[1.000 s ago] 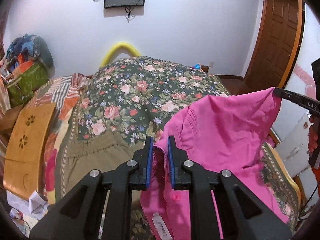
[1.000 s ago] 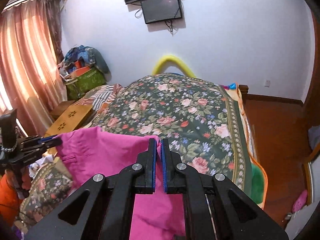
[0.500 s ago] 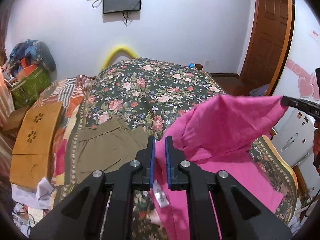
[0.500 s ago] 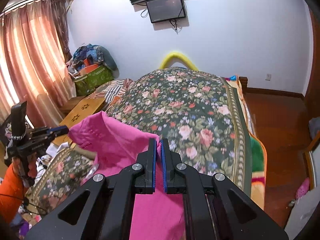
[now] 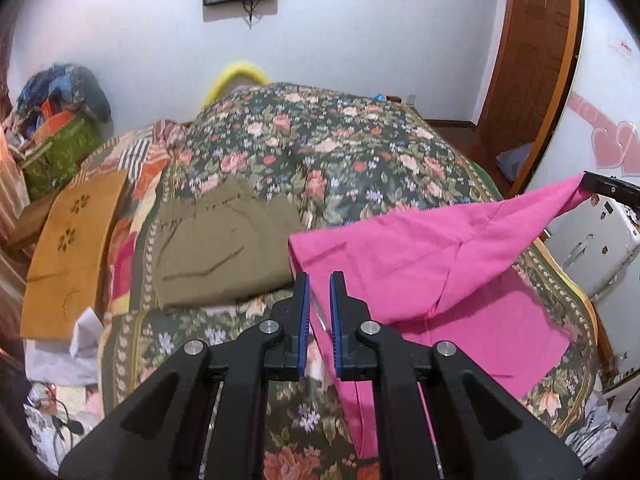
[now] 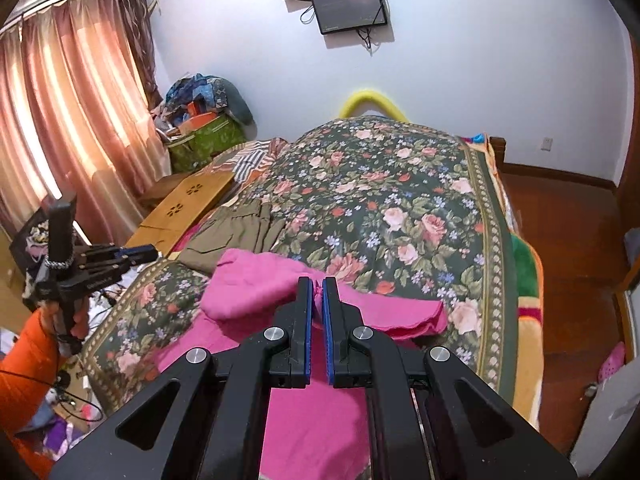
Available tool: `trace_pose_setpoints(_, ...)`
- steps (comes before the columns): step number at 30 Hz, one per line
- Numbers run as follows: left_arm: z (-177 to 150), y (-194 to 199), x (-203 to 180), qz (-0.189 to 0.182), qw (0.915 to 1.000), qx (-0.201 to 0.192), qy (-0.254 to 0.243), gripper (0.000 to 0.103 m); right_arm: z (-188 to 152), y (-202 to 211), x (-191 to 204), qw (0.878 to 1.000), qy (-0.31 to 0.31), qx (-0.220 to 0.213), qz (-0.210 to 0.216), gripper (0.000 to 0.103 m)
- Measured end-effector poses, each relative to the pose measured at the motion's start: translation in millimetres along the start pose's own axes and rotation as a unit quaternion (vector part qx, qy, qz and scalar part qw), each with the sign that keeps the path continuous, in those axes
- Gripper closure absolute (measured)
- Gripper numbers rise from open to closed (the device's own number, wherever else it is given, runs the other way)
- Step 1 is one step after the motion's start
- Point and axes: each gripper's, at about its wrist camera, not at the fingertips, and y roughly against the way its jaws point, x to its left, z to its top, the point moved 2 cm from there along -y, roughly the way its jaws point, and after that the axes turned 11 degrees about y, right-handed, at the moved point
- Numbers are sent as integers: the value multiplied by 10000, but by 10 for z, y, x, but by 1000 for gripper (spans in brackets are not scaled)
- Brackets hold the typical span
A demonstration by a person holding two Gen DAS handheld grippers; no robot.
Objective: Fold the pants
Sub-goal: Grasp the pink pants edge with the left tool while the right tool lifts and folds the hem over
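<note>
The pink pants (image 5: pixel 420 264) lie partly spread on the floral bedspread (image 5: pixel 320 140), near its front right. My right gripper (image 6: pixel 317 290) is shut on a corner of the pants (image 6: pixel 260 280) and holds that layer up off the bed. The left wrist view shows this gripper (image 5: pixel 596 186) at the far right with the pink corner in it. My left gripper (image 5: pixel 318 294) hovers at the pants' left edge with its jaws shut. In the right wrist view it (image 6: pixel 150 251) stands clear of the cloth, with nothing seen between its pads.
A folded olive garment (image 5: pixel 224 240) lies on the bed left of the pants. A wooden board (image 5: pixel 68 248) leans along the bed's left side, with clutter on the floor below. An orange sleeve (image 6: pixel 24 360) shows at the left. A white appliance (image 5: pixel 592 248) and a brown door stand to the right.
Both grippers have moved across the bed and the pants have come down onto it. The pink edge that was between my left gripper's fingers now lies on the bedspread.
</note>
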Motion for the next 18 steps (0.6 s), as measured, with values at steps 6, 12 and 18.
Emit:
trace_pose_setpoints(6,-257,-258,44,153,9995,248,123,38,-54,5,39,10000,-29,13,33,98)
trace_pose_setpoints(12,-425,-620,-209,174,9980,565,-244,25,-46,-23,-6,9999,-101,13,106,98)
trace_pose_setpoints(18,-441,-967,-411,493,9954,677,-472,14,-51,-32,-59,9996,-206,8,191,98)
